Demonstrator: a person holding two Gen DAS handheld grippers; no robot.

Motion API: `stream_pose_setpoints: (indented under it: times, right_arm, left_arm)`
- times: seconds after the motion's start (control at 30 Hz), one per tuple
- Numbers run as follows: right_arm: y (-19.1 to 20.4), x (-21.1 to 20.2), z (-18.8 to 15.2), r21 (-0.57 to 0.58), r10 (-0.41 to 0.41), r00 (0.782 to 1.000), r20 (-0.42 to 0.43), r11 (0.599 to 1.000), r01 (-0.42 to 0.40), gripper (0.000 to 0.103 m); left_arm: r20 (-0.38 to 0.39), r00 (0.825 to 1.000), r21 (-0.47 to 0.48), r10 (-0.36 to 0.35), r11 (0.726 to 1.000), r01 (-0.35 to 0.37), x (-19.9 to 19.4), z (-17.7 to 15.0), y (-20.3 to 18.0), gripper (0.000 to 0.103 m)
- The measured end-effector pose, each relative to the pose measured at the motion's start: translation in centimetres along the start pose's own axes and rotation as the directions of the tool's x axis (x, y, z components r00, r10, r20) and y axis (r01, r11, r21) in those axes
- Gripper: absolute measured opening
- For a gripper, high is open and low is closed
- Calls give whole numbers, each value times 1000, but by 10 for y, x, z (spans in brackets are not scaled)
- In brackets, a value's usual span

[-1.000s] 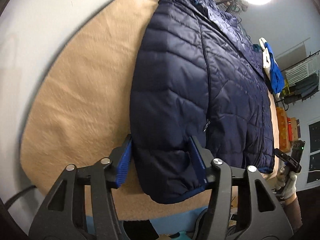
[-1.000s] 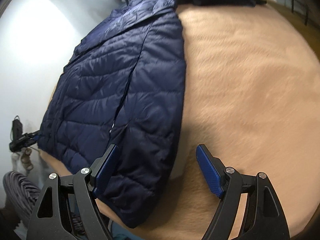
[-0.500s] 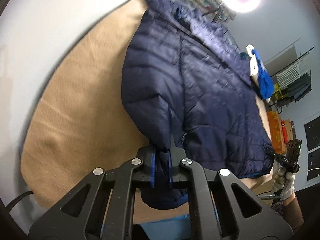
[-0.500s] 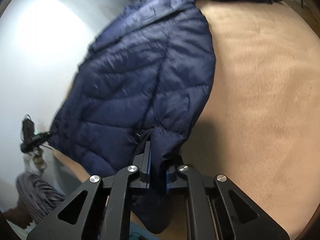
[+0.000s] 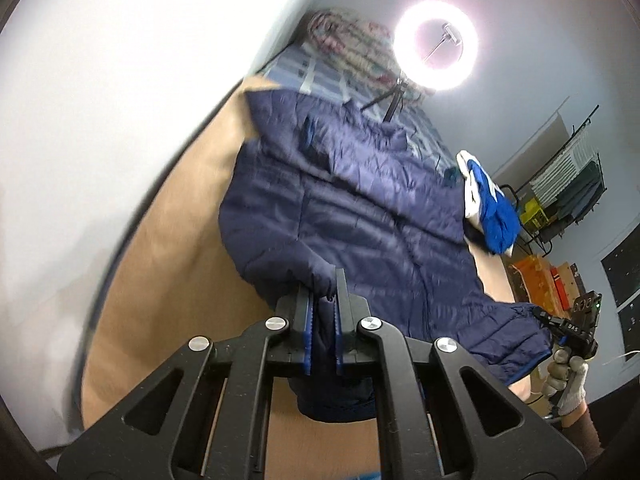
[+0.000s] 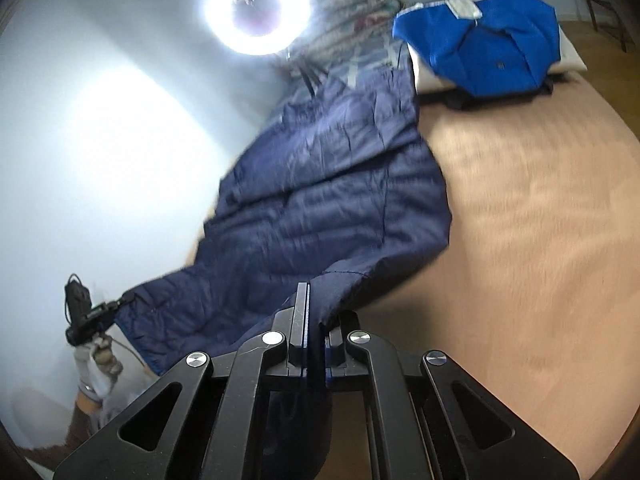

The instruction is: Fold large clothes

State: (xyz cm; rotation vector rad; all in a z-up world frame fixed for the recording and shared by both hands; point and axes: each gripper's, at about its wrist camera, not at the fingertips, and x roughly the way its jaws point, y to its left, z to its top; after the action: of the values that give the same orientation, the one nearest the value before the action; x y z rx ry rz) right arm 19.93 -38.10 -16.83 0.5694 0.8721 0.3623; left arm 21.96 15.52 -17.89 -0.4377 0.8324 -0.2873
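A navy quilted puffer jacket point(image 5: 360, 216) lies on the tan blanket point(image 5: 168, 248), its hem raised off the surface at both near corners. My left gripper point(image 5: 323, 300) is shut on one hem corner, fabric pinched between the blue pads. My right gripper point(image 6: 318, 320) is shut on the other hem corner of the jacket point(image 6: 320, 200), cloth hanging down between its arms. In the left wrist view the right gripper point(image 5: 544, 320) shows at the far right with a gloved hand point(image 5: 568, 376). The right wrist view has the left gripper point(image 6: 120, 302) at the far left.
A folded bright blue garment point(image 6: 488, 40) on a white one sits at the far end of the tan blanket point(image 6: 540, 240). A ring light point(image 5: 436, 44) on a tripod shines beyond the jacket's collar, beside piled patterned bedding point(image 5: 352, 44). A white wall point(image 5: 100, 100) borders the left side.
Both grippers went from open around the hem corners to shut on them, then rose. The jacket's lower edge has lifted off the blanket and the views tilted upward.
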Motion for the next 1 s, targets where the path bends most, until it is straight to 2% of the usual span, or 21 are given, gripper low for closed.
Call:
stream_pose_setpoints:
  times: [0.23, 0.43, 0.63, 0.73, 1.0]
  right_arm:
    - [7, 19, 52, -24, -29, 999, 43, 999, 30, 3]
    - [-5, 52, 101, 23, -63, 996, 68, 998, 62, 3]
    - [-23, 107, 137, 67, -149, 988, 52, 987, 145, 3]
    - [-32, 134, 151, 67, -202, 979, 37, 978, 200, 3]
    - [-55, 189, 165, 67, -325, 946, -23, 943, 326, 3]
  left_arm:
    - [66, 998, 42, 10, 999, -13, 21, 56, -17, 5]
    - [81, 995, 53, 49, 997, -54, 71, 104, -19, 5]
    - [50, 989, 45, 137, 989, -140, 143, 137, -10, 5]
    - [10, 984, 27, 177, 984, -177, 182, 148, 2, 5]
    - [-65, 966, 6, 249, 969, -249, 251, 152, 30, 5]
